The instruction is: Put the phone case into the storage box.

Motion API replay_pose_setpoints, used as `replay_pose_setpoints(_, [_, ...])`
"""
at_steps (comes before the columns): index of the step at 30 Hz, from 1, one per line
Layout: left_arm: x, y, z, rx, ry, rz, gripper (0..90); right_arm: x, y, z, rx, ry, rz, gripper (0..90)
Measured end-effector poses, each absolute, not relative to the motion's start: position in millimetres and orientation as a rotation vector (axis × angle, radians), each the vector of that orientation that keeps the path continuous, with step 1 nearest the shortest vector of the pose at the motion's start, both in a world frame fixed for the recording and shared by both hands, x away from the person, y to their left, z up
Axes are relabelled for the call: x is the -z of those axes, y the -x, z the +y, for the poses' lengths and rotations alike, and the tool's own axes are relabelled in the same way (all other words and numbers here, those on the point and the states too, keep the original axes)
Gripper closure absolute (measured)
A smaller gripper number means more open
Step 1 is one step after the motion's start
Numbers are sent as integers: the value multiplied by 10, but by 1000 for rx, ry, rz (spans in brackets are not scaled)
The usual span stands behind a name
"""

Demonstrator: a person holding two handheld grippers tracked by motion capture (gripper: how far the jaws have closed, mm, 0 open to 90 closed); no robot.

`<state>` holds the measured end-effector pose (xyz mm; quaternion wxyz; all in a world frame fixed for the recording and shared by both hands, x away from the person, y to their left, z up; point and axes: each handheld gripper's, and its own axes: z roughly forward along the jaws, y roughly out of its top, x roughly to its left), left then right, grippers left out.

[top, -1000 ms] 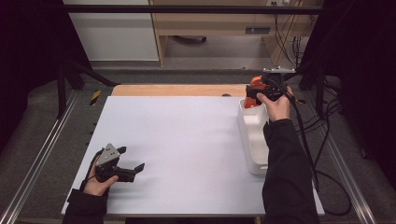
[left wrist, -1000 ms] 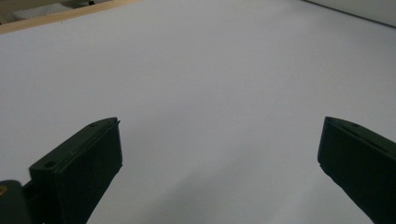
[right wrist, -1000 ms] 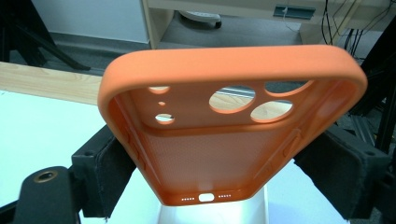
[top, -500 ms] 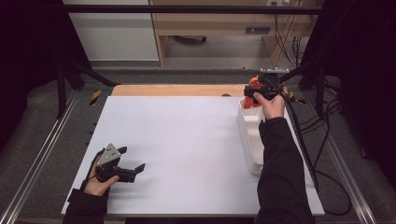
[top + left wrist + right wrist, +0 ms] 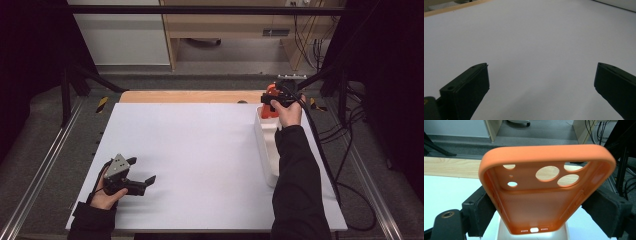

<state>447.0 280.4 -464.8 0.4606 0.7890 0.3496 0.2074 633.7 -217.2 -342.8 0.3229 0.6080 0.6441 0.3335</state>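
Right claw (image 5: 274,98) lifted clamped orange phone case (image 5: 544,192) farther; left claw (image 5: 142,181) stays apart.

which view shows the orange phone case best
The right gripper view: the phone case fills the frame, inside and camera holes plain, clamped between the right gripper jaws. The high view gives a small orange patch.

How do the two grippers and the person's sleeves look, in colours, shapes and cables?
Both grippers are black. The left gripper carries a grey three-cornered plate on top, and its jaws are flat, dark, rectangular blocks. The right gripper has jaws with a rough black padding, and a black cable trails from it. Both sleeves are long and black.
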Motion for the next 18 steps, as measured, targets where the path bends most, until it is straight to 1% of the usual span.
replay_pose_setpoints(10, [4651,-4469,2799,-509,-1945,855,0,3535,-6397,-2161,-821,-1634,1711,164])
replay_pose_setpoints(18, [4658,-4468,2790,-513,-1952,847,0,3670,-6422,-2156,-841,-1633,1694,164])
